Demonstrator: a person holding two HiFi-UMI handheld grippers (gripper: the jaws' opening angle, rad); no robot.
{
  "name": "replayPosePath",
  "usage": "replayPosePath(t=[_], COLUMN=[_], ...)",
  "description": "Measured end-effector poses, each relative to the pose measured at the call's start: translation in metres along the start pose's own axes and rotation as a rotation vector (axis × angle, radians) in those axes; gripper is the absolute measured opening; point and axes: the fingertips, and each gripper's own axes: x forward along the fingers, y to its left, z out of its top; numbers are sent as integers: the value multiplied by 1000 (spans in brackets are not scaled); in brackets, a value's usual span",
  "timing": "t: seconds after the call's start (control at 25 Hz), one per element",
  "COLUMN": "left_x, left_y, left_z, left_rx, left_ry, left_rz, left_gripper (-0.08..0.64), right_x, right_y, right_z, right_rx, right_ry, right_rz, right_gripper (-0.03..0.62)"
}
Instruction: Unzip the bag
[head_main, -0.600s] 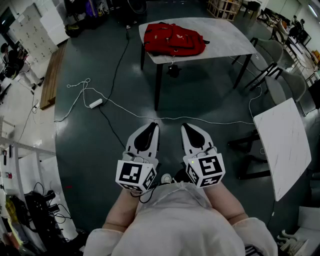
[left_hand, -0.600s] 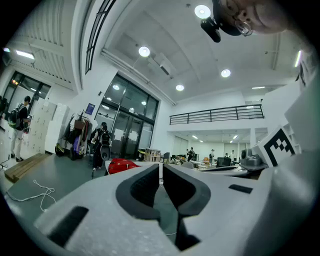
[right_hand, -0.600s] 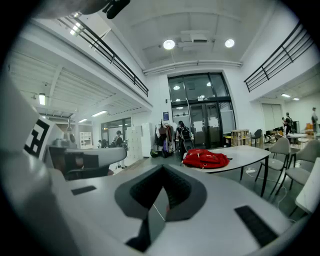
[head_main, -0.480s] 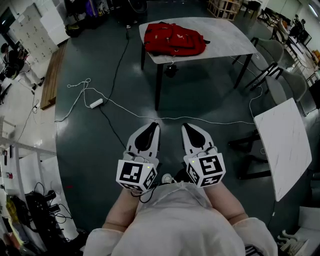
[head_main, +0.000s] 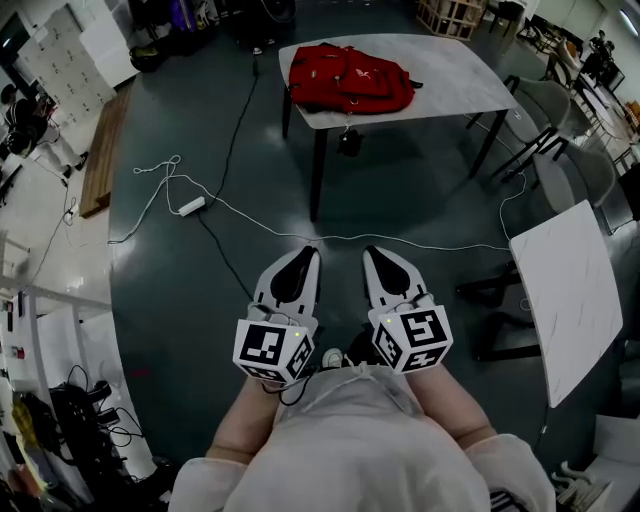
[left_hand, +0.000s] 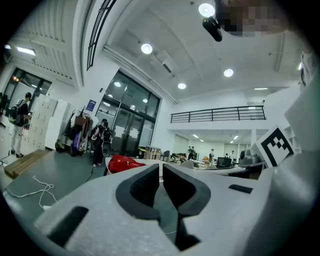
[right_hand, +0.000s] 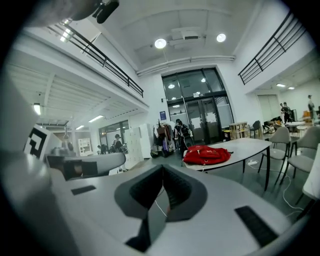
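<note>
1. Nearest in the head view, a person's pale sleeves (head_main: 240, 440) lead to both tools, which are held low and close to the body, side by side over the dark floor (head_main: 180, 290).
2. The left gripper (head_main: 308, 250) has its jaws pressed together at the tips, and its own view shows nothing between them.
3. The right gripper (head_main: 372, 252) also has its jaws closed tip to tip and holds nothing. It sits just beside the left one, and both point forward.
4. Beyond the tips, a thin white cable (head_main: 400, 240) runs across the floor, with a power strip (head_main: 192, 206) off to the left.
5. Farther ahead stands a pale marbled surface (head_main: 450, 80) on dark legs. The red bag (head_main: 350, 78) lies flat on its left half, well apart from both tools.
6. Grey chairs (head_main: 545, 110) stand to the right of that surface.
</note>
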Motion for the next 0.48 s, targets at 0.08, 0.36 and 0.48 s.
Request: replayPosePath(t=[0.08,0.36,0.48], left_x=[6,42,68], left_y=[4,18,29], left_z=[-3,-19,-21], left_rx=[-8,-15,-4], left_ry=[8,53,59], left_rz=[0,13,27], left_gripper=[37,37,37], right_x=[6,37,61], right_y=[-5,-36,-54], right_z=[0,-12,-10], right_rx=[3,35,43], right_ry=[3,37,42], right_rz=[-7,-8,5], right_gripper=[28,28,28])
